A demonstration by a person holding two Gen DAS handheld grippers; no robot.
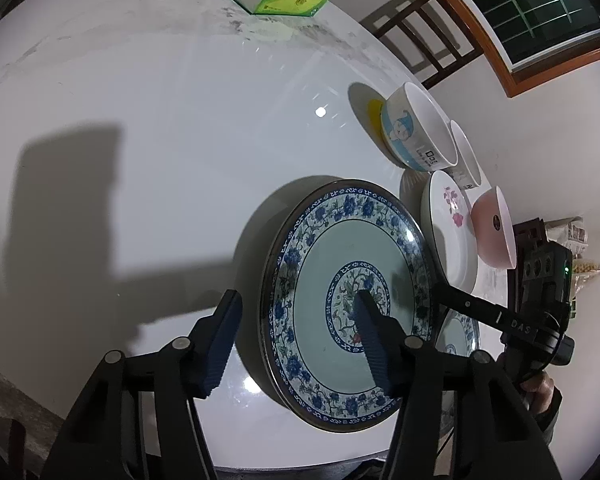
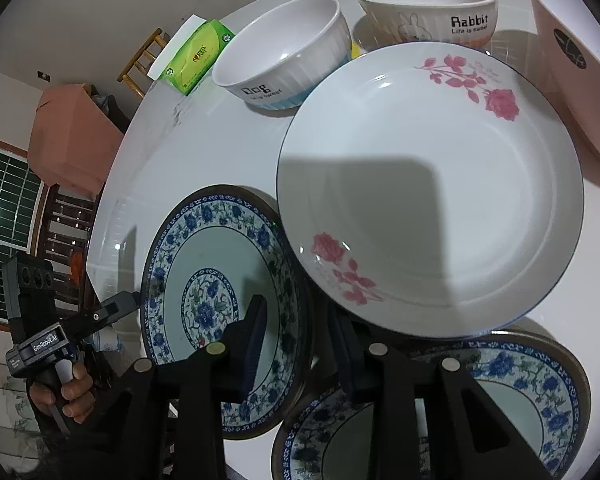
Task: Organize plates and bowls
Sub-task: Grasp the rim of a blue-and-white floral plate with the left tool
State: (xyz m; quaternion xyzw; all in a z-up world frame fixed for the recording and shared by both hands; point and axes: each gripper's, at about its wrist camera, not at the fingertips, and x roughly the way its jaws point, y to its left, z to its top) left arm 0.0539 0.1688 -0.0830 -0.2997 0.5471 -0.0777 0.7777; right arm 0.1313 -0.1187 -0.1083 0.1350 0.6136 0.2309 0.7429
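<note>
Straddling opposite rims of the blue-patterned plate point(image 1: 340, 304), the left tongs point(image 1: 296, 344) and right tongs point(image 2: 300, 344) stand part-open, gripping nothing yet (pads not visibly pressing). Uneven closing could tip it onto the rose plate point(image 2: 432, 200). It lies flat on the surface point(image 1: 140, 160), face up; being round, it has no long axis.

Both views are lit from overhead by a hard indoor lamp, mirrored as small glare spots on the glossy table point(image 1: 140, 128). Sharp dark shadows are cast across it and the white rose plate point(image 2: 460, 184). Edges are strongly bent and vignetted black; focus is kept sharp throughout.
</note>
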